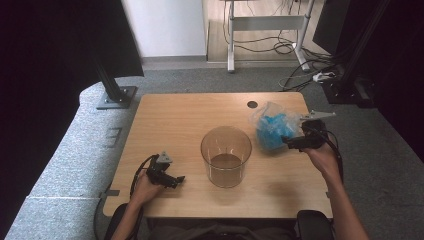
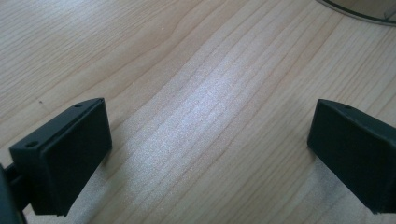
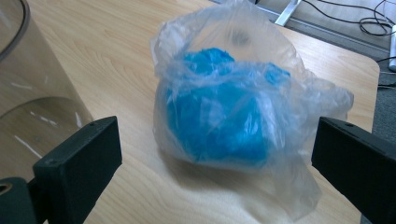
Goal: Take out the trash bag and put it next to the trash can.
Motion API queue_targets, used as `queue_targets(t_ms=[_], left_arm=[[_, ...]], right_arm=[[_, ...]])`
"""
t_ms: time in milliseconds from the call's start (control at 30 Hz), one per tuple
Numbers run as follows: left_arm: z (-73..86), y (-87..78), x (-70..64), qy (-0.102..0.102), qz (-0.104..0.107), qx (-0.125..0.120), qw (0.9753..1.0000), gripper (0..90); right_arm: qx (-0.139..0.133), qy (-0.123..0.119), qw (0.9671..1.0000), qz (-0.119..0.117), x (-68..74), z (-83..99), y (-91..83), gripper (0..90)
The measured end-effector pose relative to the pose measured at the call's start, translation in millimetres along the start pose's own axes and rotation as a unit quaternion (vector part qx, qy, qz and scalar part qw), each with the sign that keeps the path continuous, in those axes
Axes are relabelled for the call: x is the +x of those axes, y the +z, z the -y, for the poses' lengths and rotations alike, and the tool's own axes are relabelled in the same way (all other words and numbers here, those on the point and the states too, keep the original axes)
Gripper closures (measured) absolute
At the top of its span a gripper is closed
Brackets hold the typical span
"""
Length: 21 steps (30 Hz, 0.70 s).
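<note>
One unlabelled bag (image 3: 224,112), right gripper (image 3: 215,154) open-fingered

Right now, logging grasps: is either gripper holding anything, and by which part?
Nothing is held. The right gripper is open in front of the plastic bag; the left gripper is open over bare table.

Your table (image 1: 175,120) is pale wood-grain, smooth with a soft satin sheen under the light. In front of your right gripper (image 3: 215,172) sits a thin clear plastic bag (image 3: 233,112), crinkled and glossy, with bright blue crumpled filmy stuff inside. The round container (image 1: 226,156) is transparent, smoky-tinted plastic or glass, smooth and shiny at the rim. Your left gripper (image 2: 210,149) has matt black plastic pads, flat-faced, dull. The floor carpet (image 1: 75,150) looks grey and rough.
</note>
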<state>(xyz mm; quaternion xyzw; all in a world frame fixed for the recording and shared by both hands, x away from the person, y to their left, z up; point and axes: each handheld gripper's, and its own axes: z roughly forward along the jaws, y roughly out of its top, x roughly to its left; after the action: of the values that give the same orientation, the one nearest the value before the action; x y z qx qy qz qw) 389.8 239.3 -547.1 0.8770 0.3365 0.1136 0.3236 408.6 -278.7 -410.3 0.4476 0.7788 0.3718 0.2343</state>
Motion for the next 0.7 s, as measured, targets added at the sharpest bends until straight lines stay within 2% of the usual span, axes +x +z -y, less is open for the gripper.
queue_targets(t_ms=[367, 700], left_arm=[[0.1, -0.2, -0.1, 0.000, -0.002, 0.001, 1.0000, 0.0], [0.2, -0.2, -0.3, -0.001, -0.003, 0.001, 1.0000, 0.0]], right_arm=[[-0.002, 0.007, 1.0000, 0.001, 1.5, 34.8, -3.2, 1.5], [0.009, 0.021, 0.9997, 0.006, 3.3, 68.7, 10.8, 2.0]])
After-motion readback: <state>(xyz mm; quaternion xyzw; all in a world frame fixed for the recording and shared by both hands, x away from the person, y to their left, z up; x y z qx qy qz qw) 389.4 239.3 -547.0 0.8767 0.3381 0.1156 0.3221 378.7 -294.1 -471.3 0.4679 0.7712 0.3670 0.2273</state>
